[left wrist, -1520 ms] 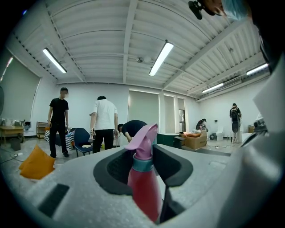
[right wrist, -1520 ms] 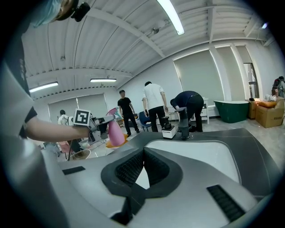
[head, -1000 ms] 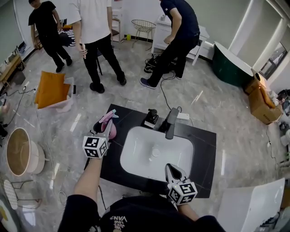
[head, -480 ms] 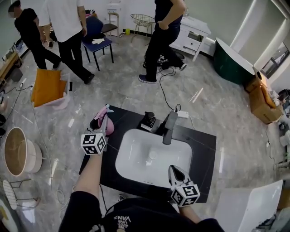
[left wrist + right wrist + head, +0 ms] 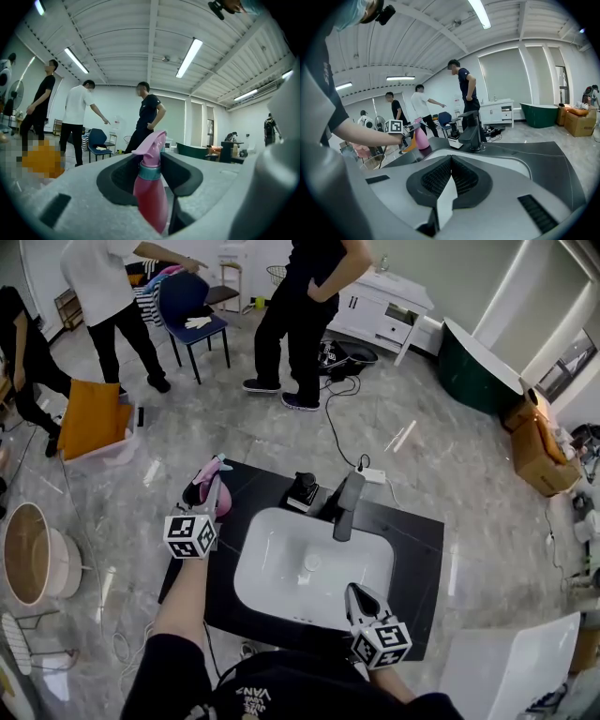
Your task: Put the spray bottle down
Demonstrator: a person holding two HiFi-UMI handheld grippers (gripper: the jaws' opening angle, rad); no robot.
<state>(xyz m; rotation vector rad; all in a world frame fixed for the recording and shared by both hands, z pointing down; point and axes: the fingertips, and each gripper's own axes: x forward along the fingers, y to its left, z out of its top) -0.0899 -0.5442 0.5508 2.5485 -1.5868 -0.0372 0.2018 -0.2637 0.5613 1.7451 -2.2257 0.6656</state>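
Note:
A pink spray bottle (image 5: 225,508) with a teal collar stands upright between the jaws of my left gripper (image 5: 214,491), which is shut on it. The bottle is over the left end of the black countertop (image 5: 253,488). In the left gripper view the bottle (image 5: 150,197) fills the gap of my left gripper (image 5: 150,173). In the right gripper view the bottle (image 5: 423,139) appears at or just above the counter; I cannot tell whether it touches. My right gripper (image 5: 354,592) is at the sink's front edge, and in its own view my right gripper (image 5: 449,176) is shut and holds nothing.
A white sink basin (image 5: 272,549) is set in the counter, with a black faucet (image 5: 345,504) and a black soap dispenser (image 5: 302,488) behind it. People stand on the floor beyond, near a blue chair (image 5: 192,310). A round basket (image 5: 28,554) is at the left.
My left gripper has drifted slightly with the bottle still in it. The right gripper has hardly moved. The people behind have walked to the left and farther back.

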